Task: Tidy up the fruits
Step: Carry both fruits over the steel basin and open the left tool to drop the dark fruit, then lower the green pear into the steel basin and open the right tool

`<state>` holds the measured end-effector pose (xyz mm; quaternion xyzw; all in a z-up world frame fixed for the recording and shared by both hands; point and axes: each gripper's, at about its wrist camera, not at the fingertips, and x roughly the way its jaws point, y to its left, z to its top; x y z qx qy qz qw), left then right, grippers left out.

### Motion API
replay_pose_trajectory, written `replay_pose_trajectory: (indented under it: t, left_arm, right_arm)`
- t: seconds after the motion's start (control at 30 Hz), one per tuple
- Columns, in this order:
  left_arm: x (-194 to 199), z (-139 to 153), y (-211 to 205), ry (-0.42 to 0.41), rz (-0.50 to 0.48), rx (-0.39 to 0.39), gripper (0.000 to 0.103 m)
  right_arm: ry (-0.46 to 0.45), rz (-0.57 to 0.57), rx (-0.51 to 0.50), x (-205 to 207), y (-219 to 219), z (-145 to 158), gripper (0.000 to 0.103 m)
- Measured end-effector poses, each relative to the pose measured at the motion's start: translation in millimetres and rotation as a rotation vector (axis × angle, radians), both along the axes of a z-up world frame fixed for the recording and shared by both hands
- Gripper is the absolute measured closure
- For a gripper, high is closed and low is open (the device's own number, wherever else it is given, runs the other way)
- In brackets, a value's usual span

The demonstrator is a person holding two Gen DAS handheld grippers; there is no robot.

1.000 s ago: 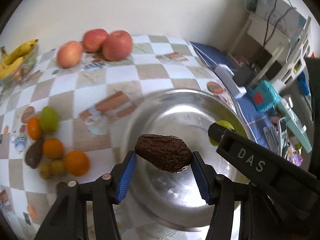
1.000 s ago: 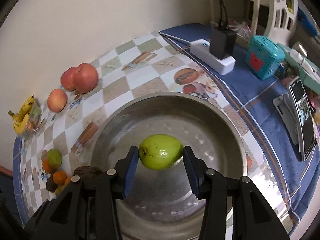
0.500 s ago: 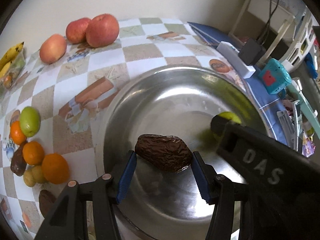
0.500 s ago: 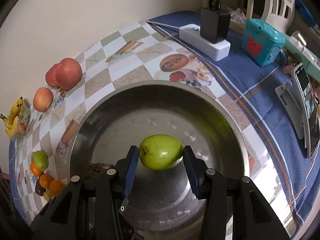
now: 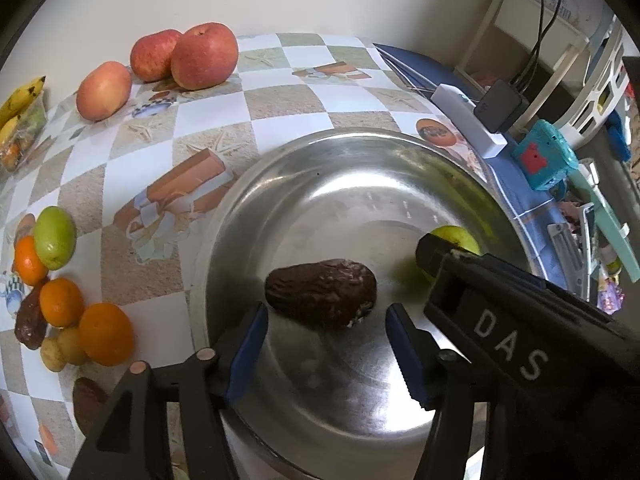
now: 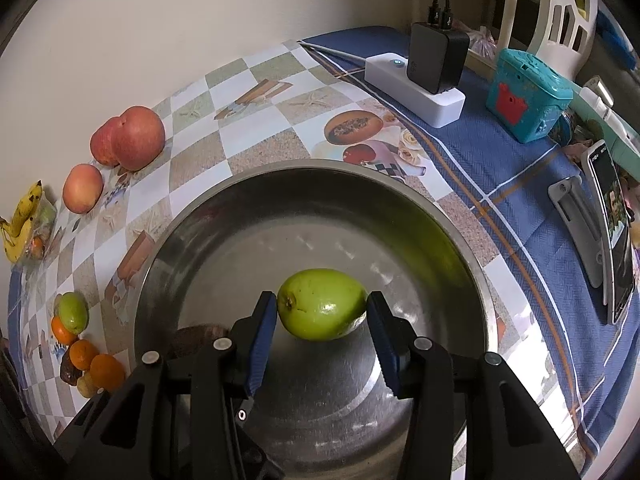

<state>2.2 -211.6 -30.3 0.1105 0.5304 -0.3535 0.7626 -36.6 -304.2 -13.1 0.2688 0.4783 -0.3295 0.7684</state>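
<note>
Your left gripper (image 5: 322, 342) is over the big metal bowl (image 5: 248, 216). Its blue pads are spread apart, and the wrinkly brown fruit (image 5: 320, 298) lies on the bowl's bottom between them. The pads do not touch it; you can see a gap on each side.

Your right gripper (image 6: 322, 334) is over the same bowl (image 6: 192, 248). The green fruit (image 6: 322, 308) sits between its blue pads. The left pad looks like it touches the fruit, and the right pad is just beside it. You cannot tell if the pads are squeezing the fruit or have let go. In the left view, the same green fruit (image 5: 456, 238) peeks out behind the black right gripper.

On the checkered tablecloth (image 5: 280, 108), three red apples (image 5: 204, 56) sit by the wall. Bananas (image 5: 20, 96) lie at the far left edge. A small pile of oranges (image 5: 104, 334), one more green fruit (image 5: 54, 236) and another brown fruit (image 5: 30, 322) sits left of the bowl. A white power strip (image 6: 416, 92) with a black plug on it lies on the blue cloth (image 6: 520, 184) to the right.
</note>
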Motion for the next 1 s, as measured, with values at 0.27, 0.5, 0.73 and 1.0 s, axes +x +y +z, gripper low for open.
replay_pose_trajectory:
  t: [0.27,0.5,0.73,1.0]
  left_arm:
    - [-2.2,11.3,6.8,0.011,0.010,-0.034,0.030]
    - [-2.0,30.8,19.6,0.025,0.034,-0.078,0.030]
    - [5.2,44.0,43.7,0.042,0.094,-0.082,0.030]
    - [26.6,43.3,94.0,0.050,0.302,-0.005,0.030]
  right_arm:
    - [0.000,0.002,0.006,-0.3,1.5,1.4,0.053]
    - [-0.038,0.011,-0.017,-2.4,7.3,17.6,0.050]
    - [-0.068,0.042,-0.044,-0.9,18.2,33.5,0.050]
    - [-0.067,0.098,-0.054,4.1,36.8,38.3,0.051]
